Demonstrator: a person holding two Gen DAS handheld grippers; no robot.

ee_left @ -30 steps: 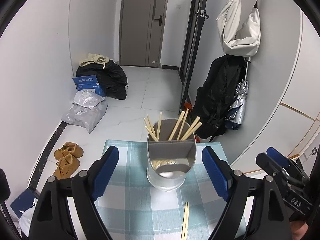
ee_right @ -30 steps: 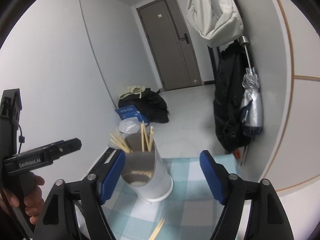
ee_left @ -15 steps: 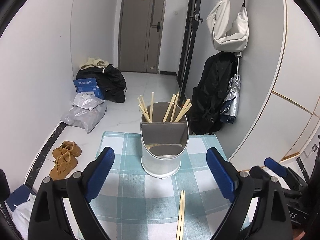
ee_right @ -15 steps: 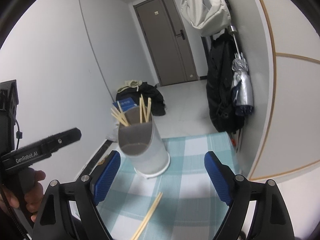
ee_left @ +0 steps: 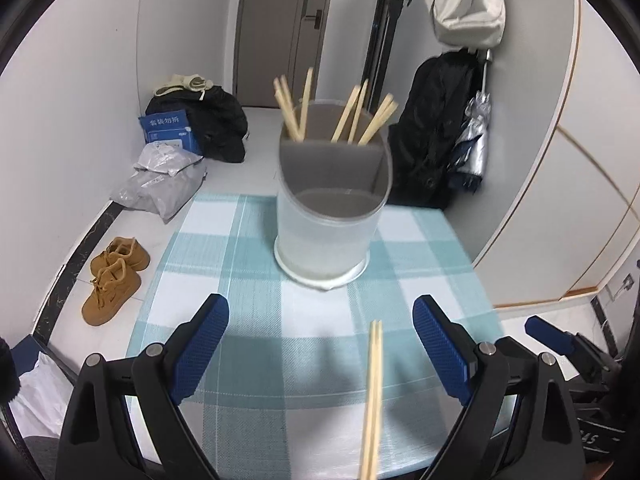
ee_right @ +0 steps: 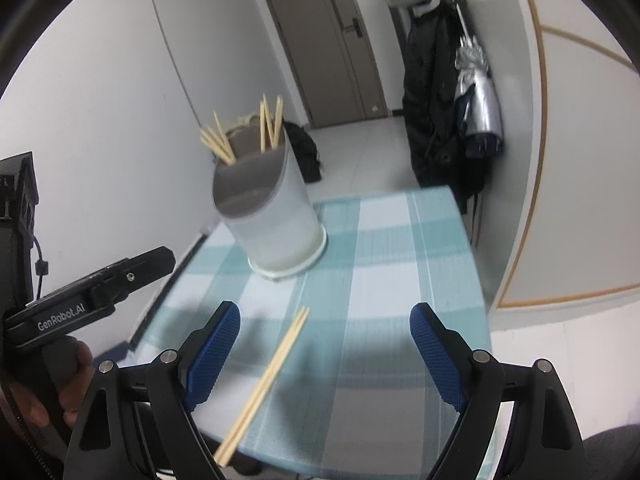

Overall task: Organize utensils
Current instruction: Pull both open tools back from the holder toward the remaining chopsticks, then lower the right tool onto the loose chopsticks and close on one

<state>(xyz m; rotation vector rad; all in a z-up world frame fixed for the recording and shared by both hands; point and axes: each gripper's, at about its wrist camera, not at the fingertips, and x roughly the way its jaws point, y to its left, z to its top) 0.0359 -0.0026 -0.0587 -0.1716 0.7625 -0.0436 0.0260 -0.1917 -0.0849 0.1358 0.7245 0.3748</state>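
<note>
A: Left tool point(ee_left: 320, 344)?
B: Blue pads spread wide, nothing between them. It hangs over the bench point(ee_left: 248, 264), which has a teal-and-white checked cloth.

A: Right tool point(ee_right: 324, 344)?
B: Same, wide apart and gripping nothing. Also above the near part of the bench.

A: Where are the utensils?
B: One loose pair of chopsticks point(ee_left: 372, 392) lies flat on the cloth, the two sticks side by side and touching. In the left wrist view the pair runs from between the pads toward the camera. In the right wrist view it lies diagonally, its far end nearer the left pad, not touching either pad.

A: Holder?
B: White utensil holder point(ee_left: 328, 224) stands upright on the far half of the bench, well apart from the loose pair. Grey divider inside. More chopsticks point(ee_left: 356, 116) stand in the rear compartments, leaning outward; the front compartment looks bare from here.

A: Anything else?
B: The left tool's black body shows at the left of the right wrist view, with a hand point(ee_right: 48, 380) on its grip. On the floor past the bench: brown shoes point(ee_left: 114, 276), grey bags point(ee_left: 160, 180), a blue box point(ee_left: 170, 130). Black coat point(ee_left: 432, 136) and folded umbrella point(ee_left: 474, 140) against the right wall, door point(ee_left: 288, 28) behind. Both views slightly blurred.
</note>
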